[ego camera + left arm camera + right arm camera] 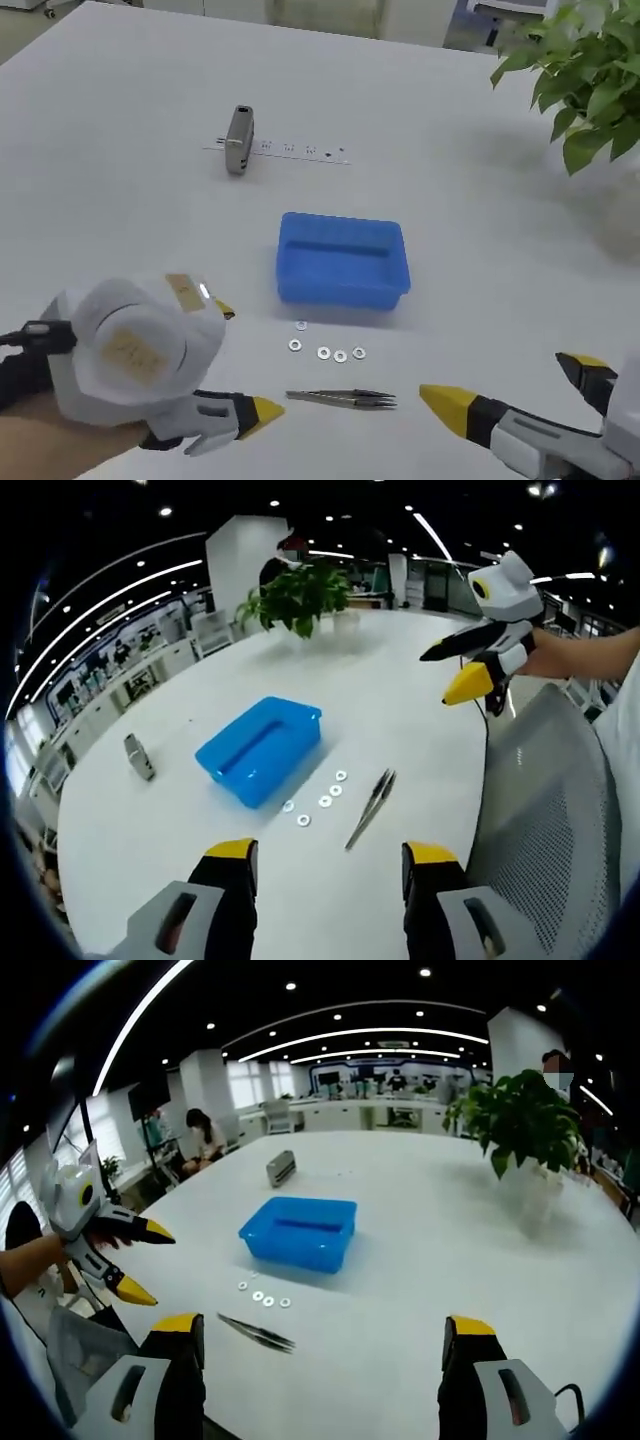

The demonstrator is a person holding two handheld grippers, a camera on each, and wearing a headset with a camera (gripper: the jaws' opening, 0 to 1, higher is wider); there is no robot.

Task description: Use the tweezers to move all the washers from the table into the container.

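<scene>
Washers (323, 352), all five, and tweezers (342, 398) untouched near table (120, 80) front edge; container (343, 262) empty; left gripper (247, 360), right gripper (497, 378) agape, holding nothing.

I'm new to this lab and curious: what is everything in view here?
washers: five, silver, on the table in front of the container
tweezers: one, metal, nearer the person than the washers
container: one, blue, empty, mid-table
block: one, grey, beyond the container, by the socket strip's end
socket strip: one, white, on the table
plant: one, green, far right
table: one, white
chair: one, grey mesh, at the table edge
left gripper: white, yellow tips, jaws open, empty
right gripper: same, jaws open, empty
</scene>
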